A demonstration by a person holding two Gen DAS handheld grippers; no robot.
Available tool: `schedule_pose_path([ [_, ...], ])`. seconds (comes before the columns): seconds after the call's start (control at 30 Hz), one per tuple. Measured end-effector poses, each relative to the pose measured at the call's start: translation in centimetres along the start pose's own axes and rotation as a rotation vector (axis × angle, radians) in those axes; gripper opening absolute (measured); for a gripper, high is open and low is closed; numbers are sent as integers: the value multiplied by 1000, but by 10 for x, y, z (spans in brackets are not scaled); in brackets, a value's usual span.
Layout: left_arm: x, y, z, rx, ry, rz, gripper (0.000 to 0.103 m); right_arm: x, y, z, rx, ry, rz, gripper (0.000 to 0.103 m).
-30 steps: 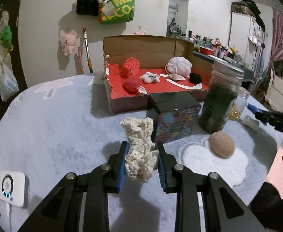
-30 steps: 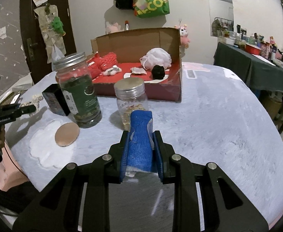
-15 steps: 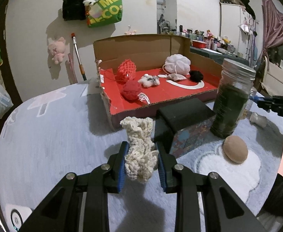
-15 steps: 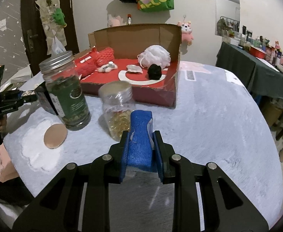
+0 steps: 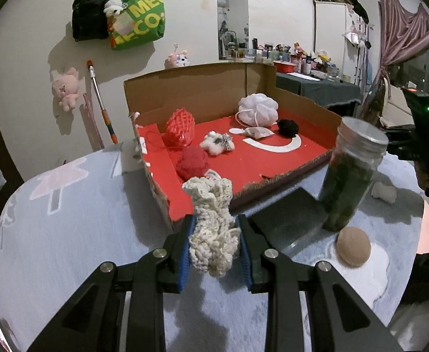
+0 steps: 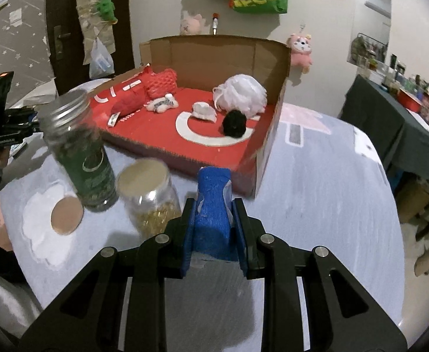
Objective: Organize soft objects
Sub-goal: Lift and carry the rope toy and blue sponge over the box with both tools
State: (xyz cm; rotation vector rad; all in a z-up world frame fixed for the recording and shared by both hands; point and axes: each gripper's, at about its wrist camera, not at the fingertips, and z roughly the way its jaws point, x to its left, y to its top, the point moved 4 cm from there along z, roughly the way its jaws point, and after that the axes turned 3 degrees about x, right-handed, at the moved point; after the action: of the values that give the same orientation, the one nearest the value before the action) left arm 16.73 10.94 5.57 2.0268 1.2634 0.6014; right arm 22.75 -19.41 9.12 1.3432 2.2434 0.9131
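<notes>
My left gripper (image 5: 214, 234) is shut on a cream crocheted cloth (image 5: 213, 226), held above the table just in front of the near left corner of the red-lined cardboard box (image 5: 302, 164). My right gripper (image 6: 213, 220) is shut on a blue sponge (image 6: 213, 214), held near the box's front right corner (image 6: 255, 170). In the box lie a white bath pouf (image 5: 258, 110), a black pom (image 5: 288, 127), red knitted items (image 5: 192, 161) and a small white plush (image 5: 217, 143).
A tall green-filled jar (image 5: 349, 173) and a black box (image 5: 287, 223) stand in front of the cardboard box. A clear jar with yellow contents (image 6: 149, 196) stands beside my right gripper. A tan round puff (image 5: 353, 246) lies on a white pad.
Both grippers have risen and moved toward the cardboard box, each still holding its object. The box now looks closer and is seen more from above.
</notes>
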Motion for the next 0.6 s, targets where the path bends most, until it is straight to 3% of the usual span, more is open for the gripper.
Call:
schedule_pose_path([
  [0.33, -13, 49, 24, 41, -90, 13, 30, -4, 42, 12, -12, 122, 12, 23],
  [0.6, -28, 77, 69, 144, -113, 41, 30, 7, 71, 45, 45, 105, -17, 23],
])
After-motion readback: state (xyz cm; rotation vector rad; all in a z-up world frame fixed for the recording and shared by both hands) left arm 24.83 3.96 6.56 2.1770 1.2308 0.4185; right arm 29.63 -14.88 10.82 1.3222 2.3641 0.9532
